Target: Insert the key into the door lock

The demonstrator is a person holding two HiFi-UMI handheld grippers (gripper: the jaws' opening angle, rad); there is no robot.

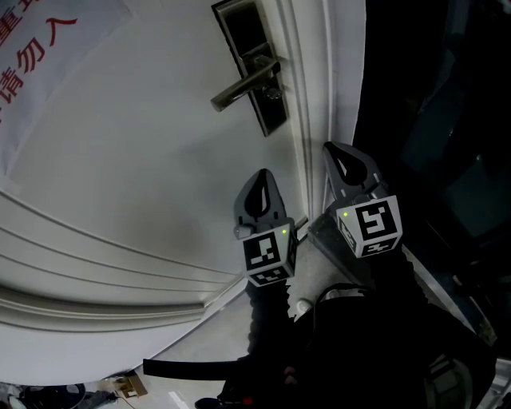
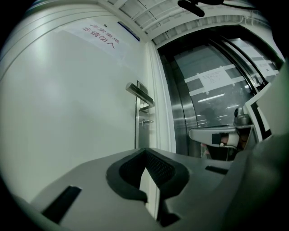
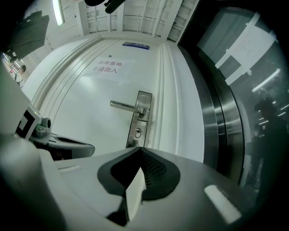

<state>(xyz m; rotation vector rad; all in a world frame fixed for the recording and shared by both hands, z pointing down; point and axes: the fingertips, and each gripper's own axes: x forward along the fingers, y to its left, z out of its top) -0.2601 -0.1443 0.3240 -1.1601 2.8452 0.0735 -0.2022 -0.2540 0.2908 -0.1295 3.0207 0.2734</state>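
Left gripper (image 1: 261,177) and right gripper (image 1: 335,152) had jaws together, empty. Key (image 2: 145,122) seemingly already sat in door lock (image 3: 137,131), below handle. Probably light, stiff, small; pinch bow.

I take this for a corridor in an office or institutional building, not a home. A plain white panelled door (image 3: 90,103) fills the middle of the right gripper view, with a metal lever handle (image 3: 124,105) on a long lock plate (image 3: 141,118). A paper notice (image 3: 104,66) in red characters is stuck on it, and a small blue plate (image 3: 135,45) sits above. At the right, steel posts (image 3: 216,122) frame a glass wall (image 3: 266,103) with printed sheets (image 3: 246,43) on it. A strip light (image 3: 57,10) glows at upper left.
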